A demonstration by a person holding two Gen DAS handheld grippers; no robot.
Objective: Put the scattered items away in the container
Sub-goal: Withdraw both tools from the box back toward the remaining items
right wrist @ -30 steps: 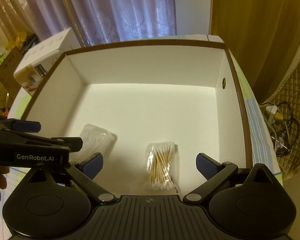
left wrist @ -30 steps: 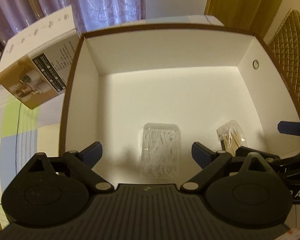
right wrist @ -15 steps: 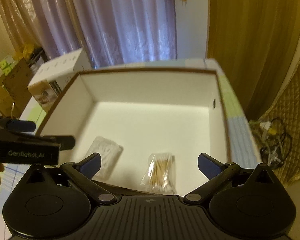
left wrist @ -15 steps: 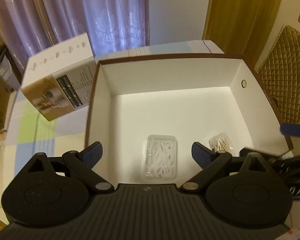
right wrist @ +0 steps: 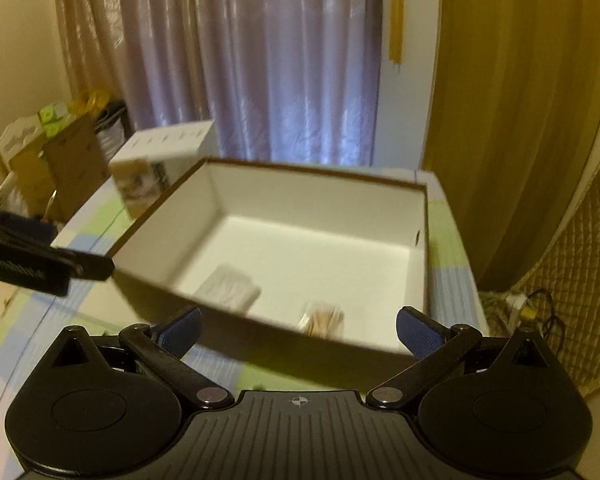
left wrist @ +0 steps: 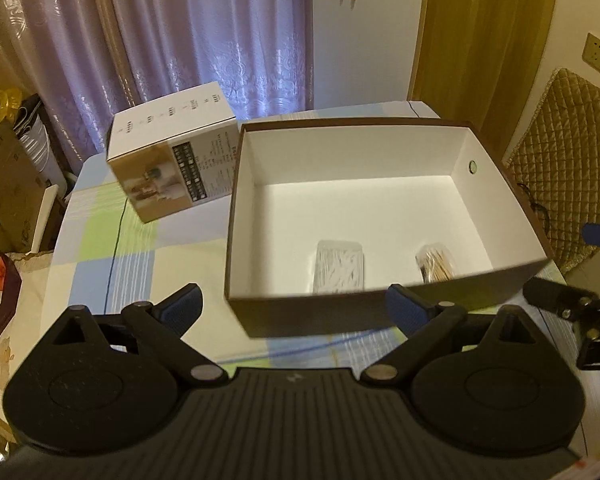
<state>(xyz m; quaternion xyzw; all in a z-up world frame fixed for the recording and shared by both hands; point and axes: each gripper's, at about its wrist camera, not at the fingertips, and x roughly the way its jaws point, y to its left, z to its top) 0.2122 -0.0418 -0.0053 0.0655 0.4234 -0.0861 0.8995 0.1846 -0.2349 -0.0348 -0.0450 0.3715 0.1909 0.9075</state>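
table (left wrist: pixel 112 256): checked cloth, carries everything
container (left wrist: pixel 352 148): brown box, white inside, centre of table
printed carton (left wrist: pixel 172 160): at container's 10 o'clock, just beside it
floss pick pack (left wrist: pixel 340 266): inside container, 6 o'clock
cotton swab bag (left wrist: pixel 436 266): inside, 5 o'clock, apart from pack
left tool (left wrist: pixel 296 304): released, empty, outside near wall
right tool (right wrist: pixel 298 326): released, empty

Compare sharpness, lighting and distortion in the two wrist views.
Left wrist view: mostly sharp, warm dim light, the container floor brightly lit, fisheye bending the table edge. Right wrist view: motion blur smears the container rim, the cotton swabs and the other hand-held gripper's lettering; dark vignette corners.
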